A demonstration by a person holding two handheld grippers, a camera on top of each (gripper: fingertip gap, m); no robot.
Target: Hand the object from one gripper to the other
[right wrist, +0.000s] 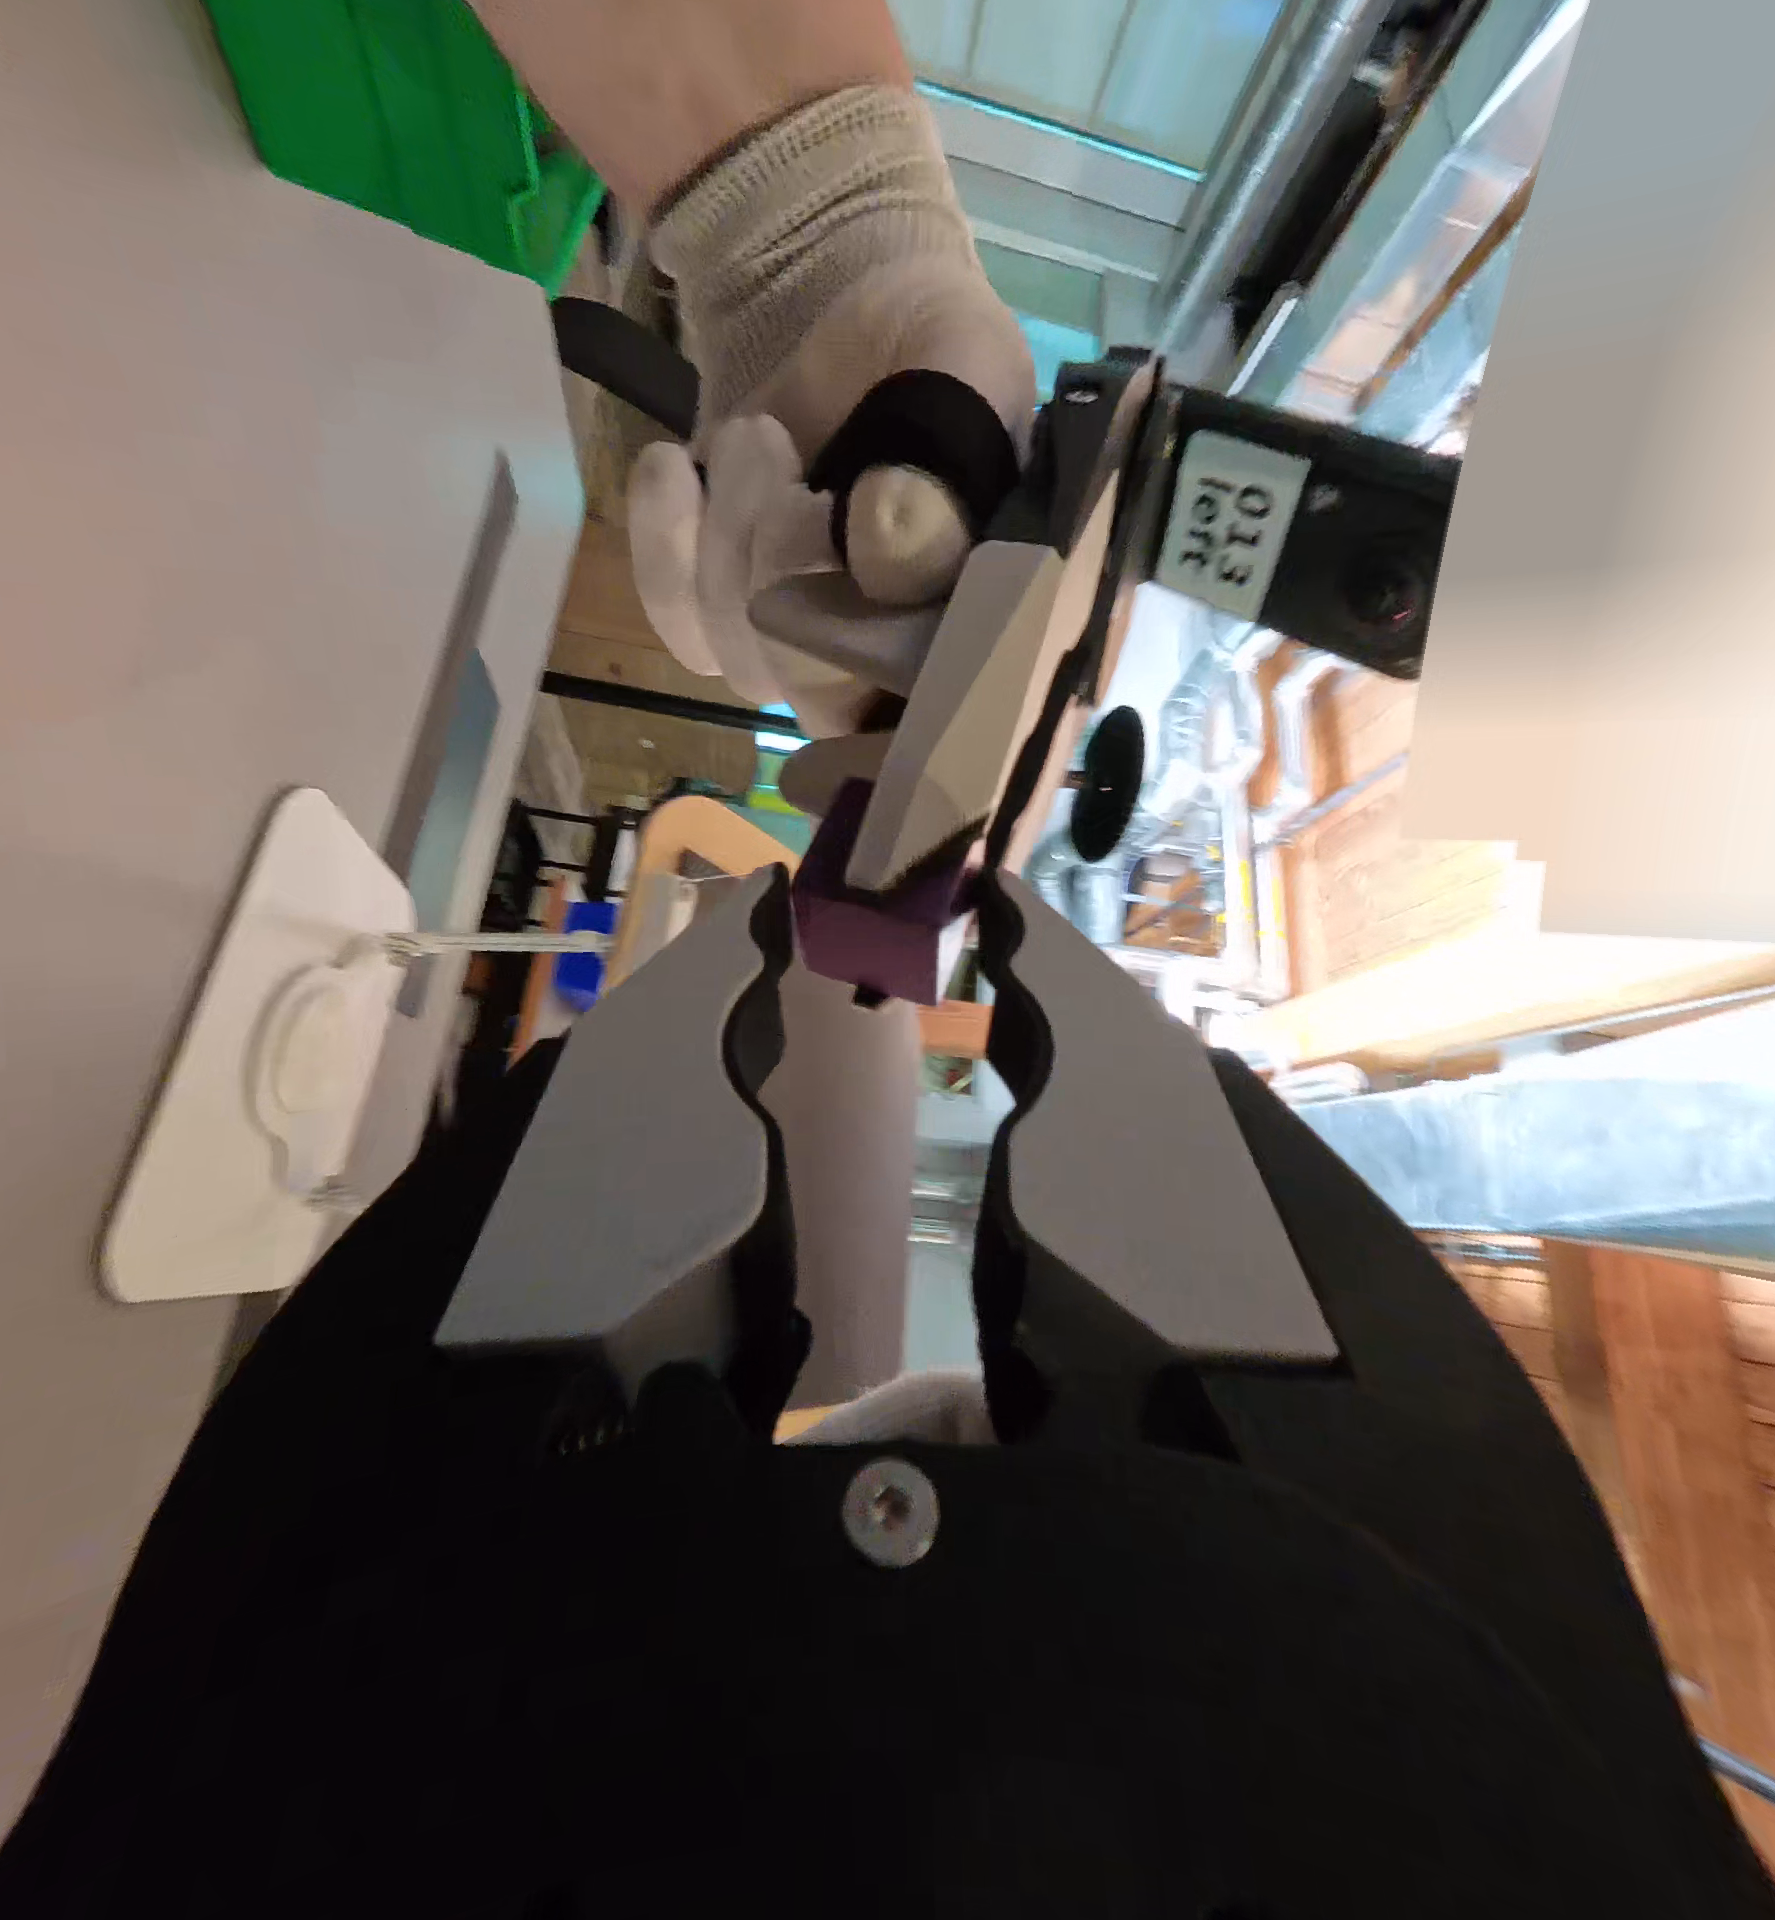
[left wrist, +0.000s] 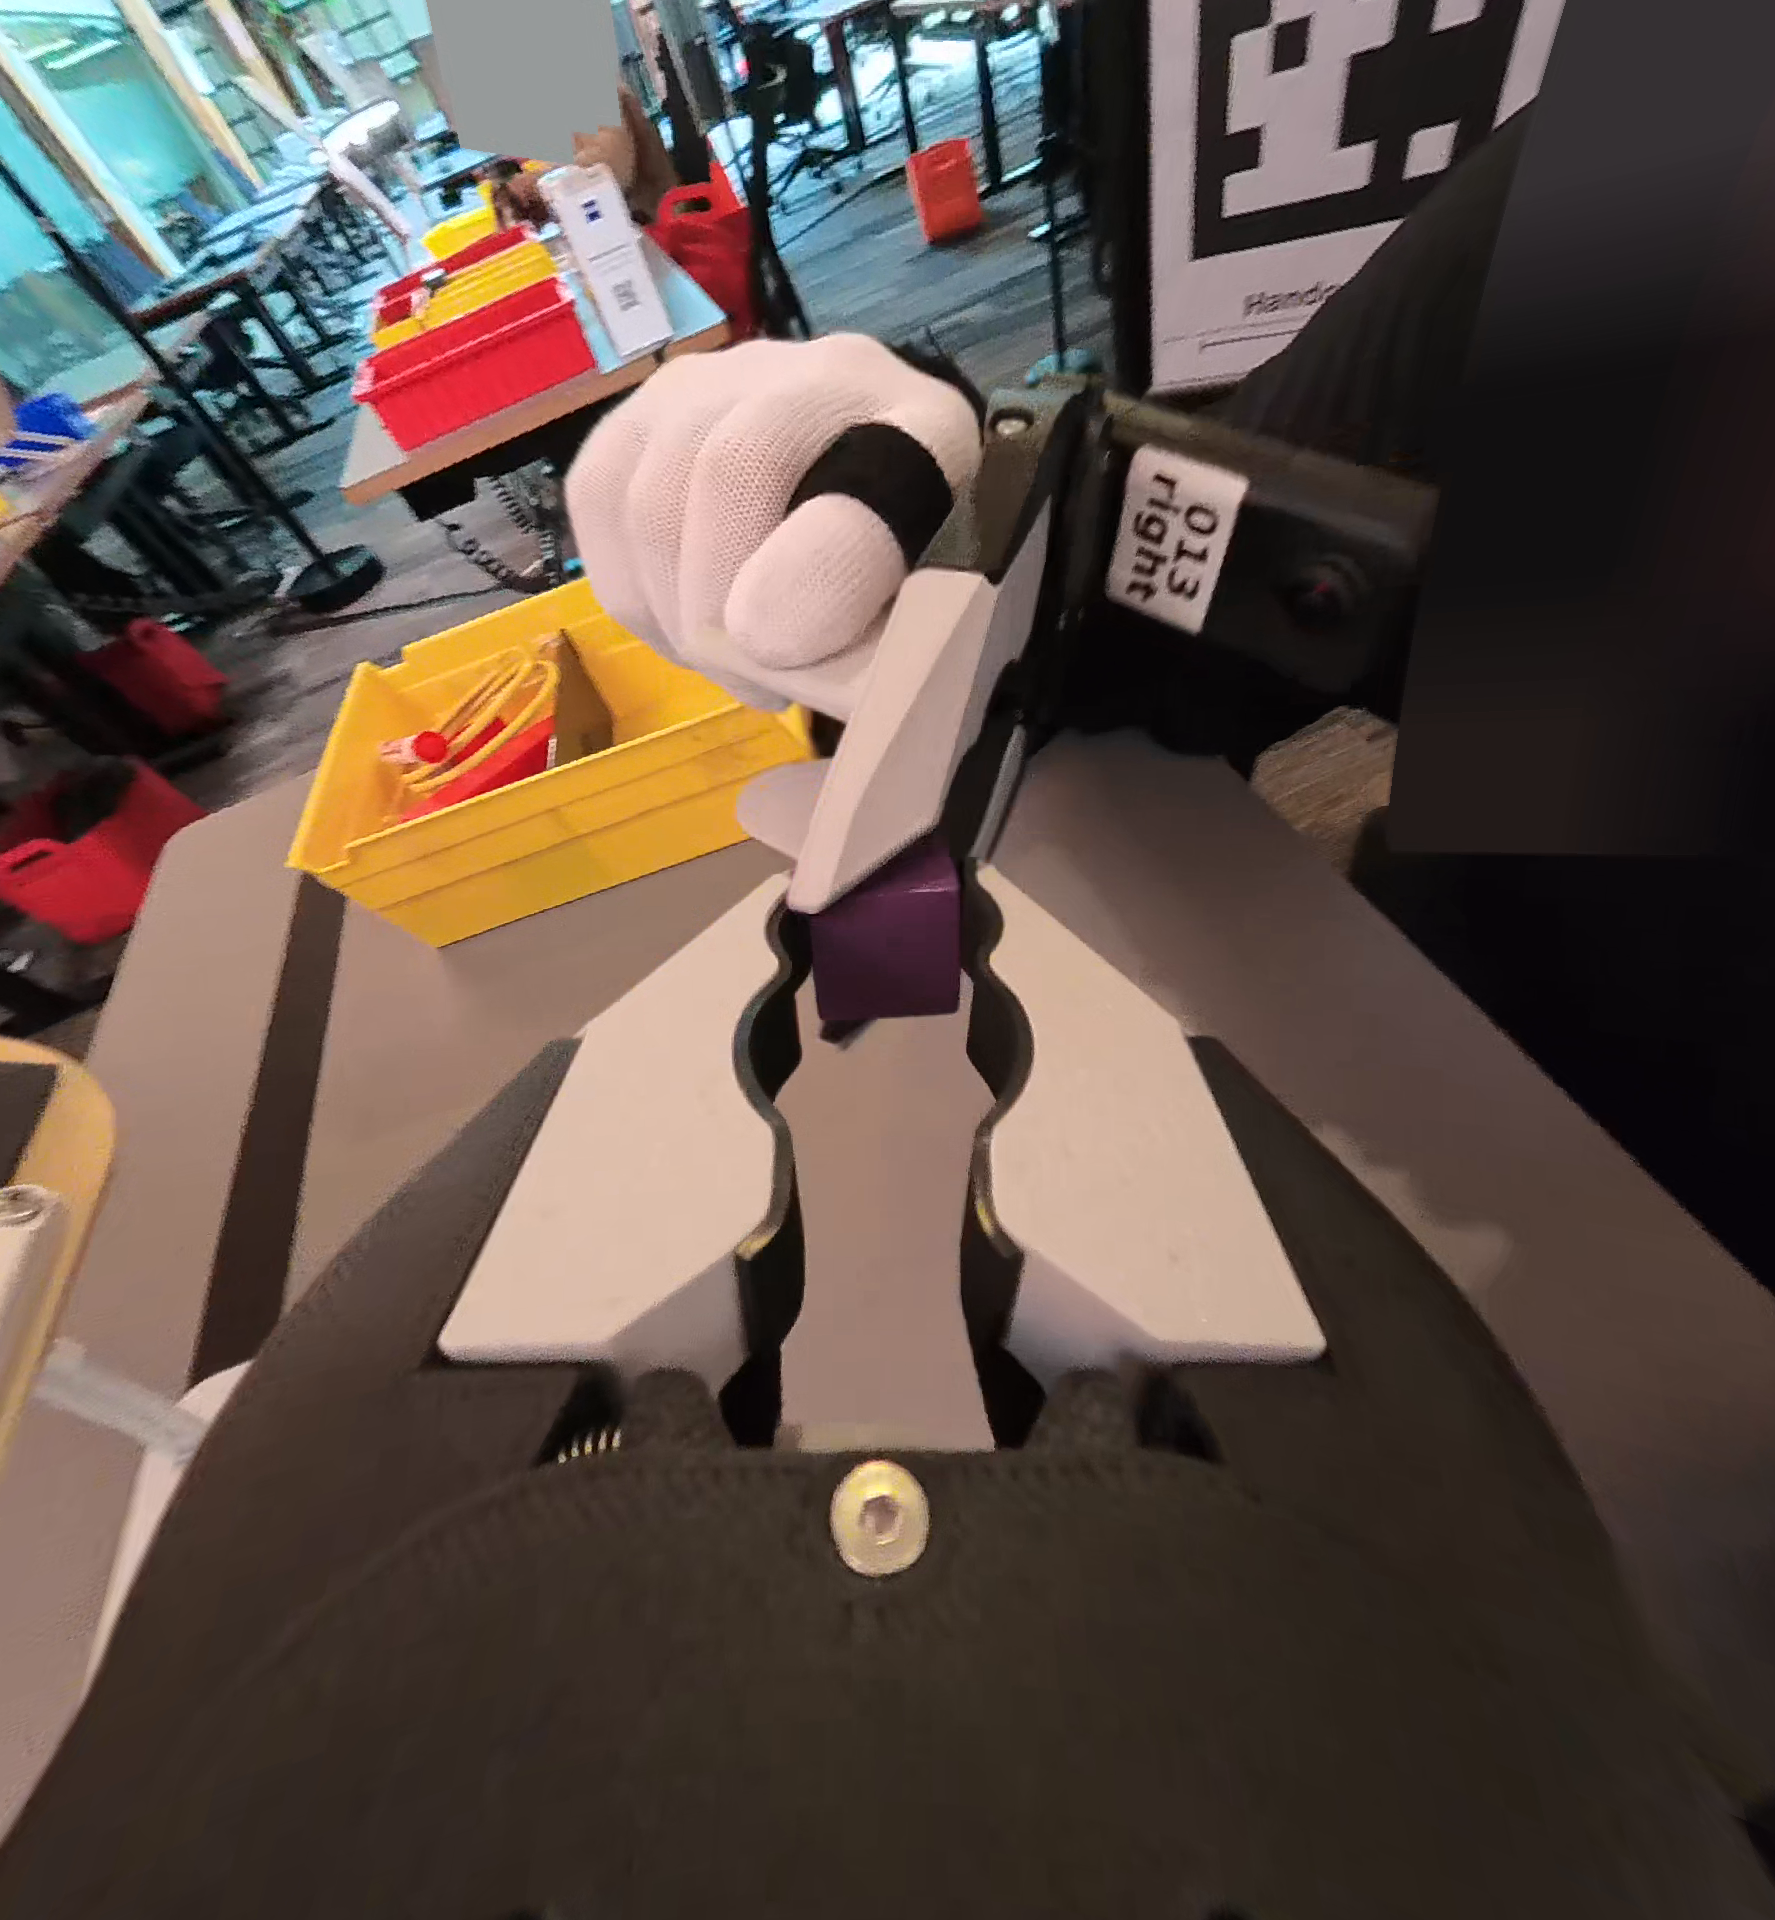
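- The purple block sits between the left gripper fingertips, seemingly pinched there.
- The right gripper grips it crosswise, so neither blocks the other; which one bears it, I cannot tell.

Purple block between right tongs tips, left tongs gripping it from above

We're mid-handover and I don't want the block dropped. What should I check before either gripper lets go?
1. Left gripper jaws closed around the purple block at their tips: ok.
2. Right gripper jaws closed around it too, from another angle: ok.
3. Either grip firm enough to hold alone: cannot tell.
4. Block held off the table: ok.
5. Yellow bin apart from the block: ok.
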